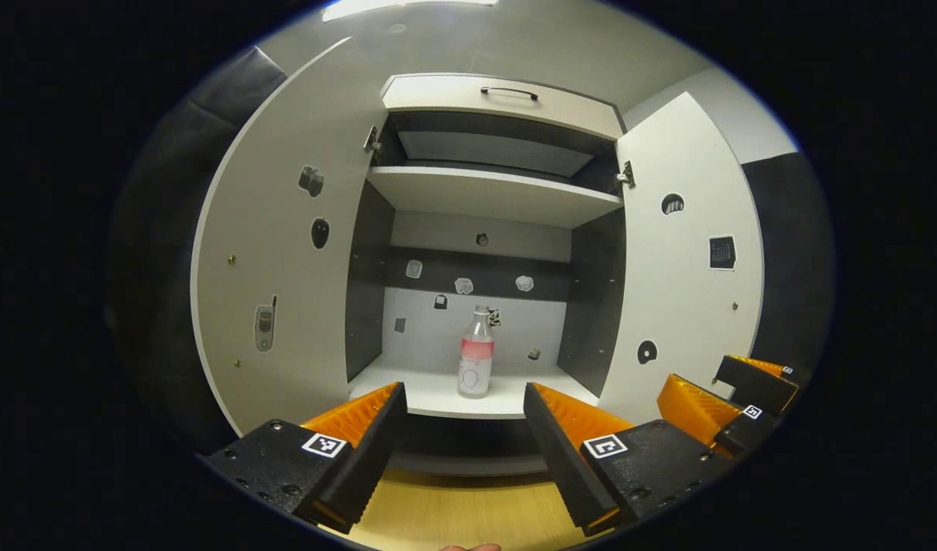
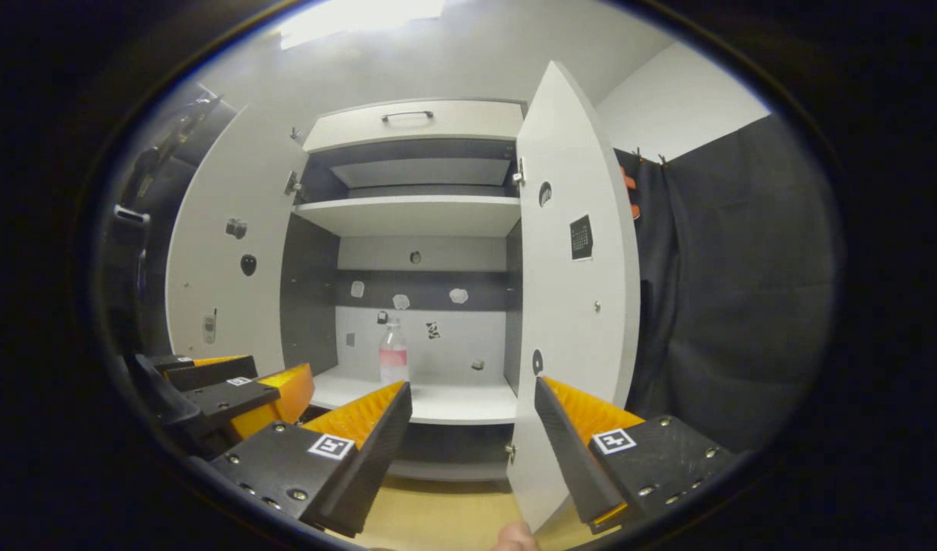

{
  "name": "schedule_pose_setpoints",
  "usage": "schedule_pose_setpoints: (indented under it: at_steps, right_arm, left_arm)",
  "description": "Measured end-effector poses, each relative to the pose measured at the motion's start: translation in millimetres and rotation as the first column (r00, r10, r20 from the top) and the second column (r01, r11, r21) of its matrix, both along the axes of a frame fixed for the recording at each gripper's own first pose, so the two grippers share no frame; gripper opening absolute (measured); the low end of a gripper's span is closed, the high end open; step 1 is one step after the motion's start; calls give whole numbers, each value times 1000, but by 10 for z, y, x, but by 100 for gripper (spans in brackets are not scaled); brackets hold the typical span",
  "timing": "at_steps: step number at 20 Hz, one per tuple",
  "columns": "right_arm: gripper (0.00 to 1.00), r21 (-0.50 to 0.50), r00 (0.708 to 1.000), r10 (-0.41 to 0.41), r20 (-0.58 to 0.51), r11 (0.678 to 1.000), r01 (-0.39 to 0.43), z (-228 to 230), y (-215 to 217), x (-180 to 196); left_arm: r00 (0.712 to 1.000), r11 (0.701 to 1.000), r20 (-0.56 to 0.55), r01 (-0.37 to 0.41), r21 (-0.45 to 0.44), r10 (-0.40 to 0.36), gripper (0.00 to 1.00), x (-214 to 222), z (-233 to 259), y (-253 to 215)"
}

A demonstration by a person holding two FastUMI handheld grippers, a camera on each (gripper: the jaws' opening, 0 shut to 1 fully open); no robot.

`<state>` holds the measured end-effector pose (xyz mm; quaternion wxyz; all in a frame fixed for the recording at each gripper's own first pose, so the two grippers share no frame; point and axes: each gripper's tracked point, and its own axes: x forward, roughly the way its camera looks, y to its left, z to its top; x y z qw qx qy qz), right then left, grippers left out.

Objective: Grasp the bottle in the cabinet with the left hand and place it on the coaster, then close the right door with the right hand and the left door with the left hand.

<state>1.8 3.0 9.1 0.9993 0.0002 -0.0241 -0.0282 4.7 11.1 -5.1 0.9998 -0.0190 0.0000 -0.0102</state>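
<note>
A clear bottle (image 1: 476, 356) with a pink label stands upright on the lower shelf (image 1: 438, 394) of the open cabinet, straight ahead of my left gripper (image 1: 465, 428). That gripper is open, its orange fingers well short of the shelf edge, nothing between them. Both doors stand wide: the left door (image 1: 285, 252) and the right door (image 1: 687, 260). In the right gripper view the bottle (image 2: 393, 356) sits further back and to the left. My right gripper (image 2: 472, 444) is open and empty, with the right door's (image 2: 576, 298) edge just beyond its fingers. The left gripper (image 2: 239, 398) shows at lower left there.
An upper shelf (image 1: 491, 195) and a top drawer with a dark handle (image 1: 509, 92) sit above the bottle. Small stickers dot the cabinet back and doors. A wooden table top (image 1: 453, 513) lies below the grippers. Black cloth (image 2: 729, 291) hangs to the right of the cabinet.
</note>
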Motion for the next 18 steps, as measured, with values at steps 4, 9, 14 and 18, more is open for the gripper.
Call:
schedule_pose_setpoints:
  at_steps: [4,9,14,18]
  right_arm:
    - [97,-1,1000,-3,-1,1000,3,-1,-5,-48]
    - [97,-17,1000,-25,-4,1000,25,7,-141,-174]
    - [97,-31,998,-57,-41,998,55,-36,-319,-339]
    - [98,-11,992,-95,-82,996,94,-55,-537,-467]
  left_arm:
    - [1000,1000,1,20,18,-20,96,9,-15,-63]
    - [999,999,39,31,14,-32,96,311,121,-49]
    - [998,1000,55,26,6,-27,96,844,223,10]
    - [998,999,45,32,35,-33,96,1382,232,45]
